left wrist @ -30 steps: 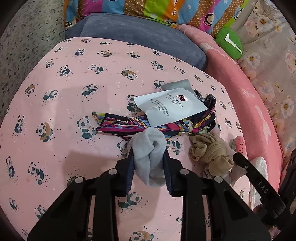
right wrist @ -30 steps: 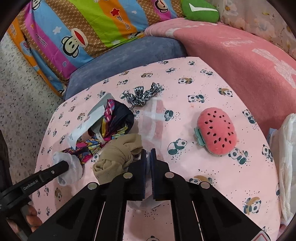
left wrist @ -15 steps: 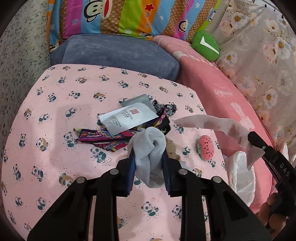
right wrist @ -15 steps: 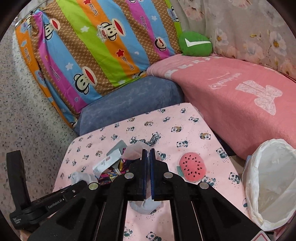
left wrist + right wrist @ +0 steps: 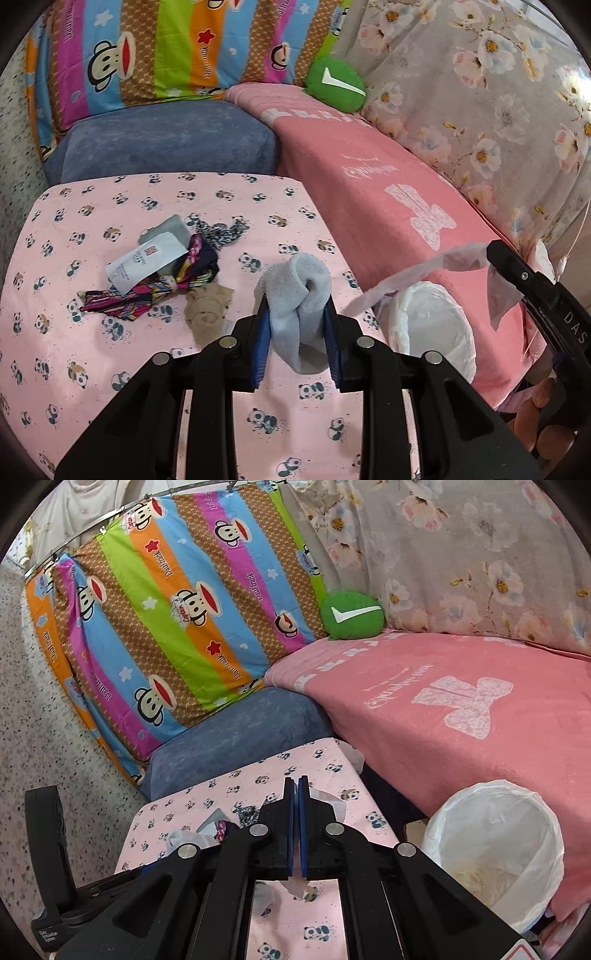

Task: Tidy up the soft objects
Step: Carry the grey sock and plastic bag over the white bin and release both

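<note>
My left gripper is shut on a rolled grey sock, held above the pink panda-print sheet. My right gripper is shut on a thin translucent wrapper. In the left wrist view that wrapper trails from the right gripper above a white bag-lined bin. A beige stocking, a colourful striped scarf, a white packet, a grey cloth and a black-and-white scrunchie lie on the sheet.
The bin stands at the sheet's right edge, against a pink blanket. A blue cushion, a striped monkey-print pillow and a green round cushion lie behind. A hand holds the right gripper.
Both grippers have risen from the sheet. The right one lifted the wrapper and carried it right, over the bin. The left one moved right with the grey sock.
</note>
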